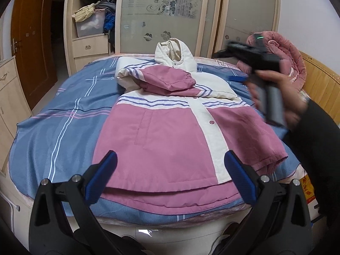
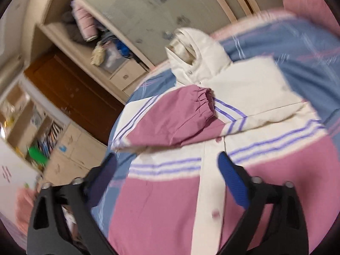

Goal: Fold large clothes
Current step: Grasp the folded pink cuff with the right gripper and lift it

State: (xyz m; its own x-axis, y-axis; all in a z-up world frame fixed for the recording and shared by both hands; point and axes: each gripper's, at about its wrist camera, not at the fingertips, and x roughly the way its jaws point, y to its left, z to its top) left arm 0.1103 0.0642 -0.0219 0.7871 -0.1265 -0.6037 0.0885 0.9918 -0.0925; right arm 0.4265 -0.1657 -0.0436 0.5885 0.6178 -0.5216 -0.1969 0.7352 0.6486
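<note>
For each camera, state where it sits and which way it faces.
Left wrist: low at the bed's foot, level, facing the wardrobe across the jacket; shows the open left gripper and right gripper in hand.
Right wrist: above the jacket, tilted, blurred; shows the open right gripper.
Shared: jacket, folded sleeve, wardrobe.

Blue plaid bed cover (image 1: pixel 53 123); behind it a wardrobe (image 1: pixel 161 14) with frosted doors, left of that a brown door (image 1: pixel 31 48), pink quilt (image 1: pixel 289 57) right.
</note>
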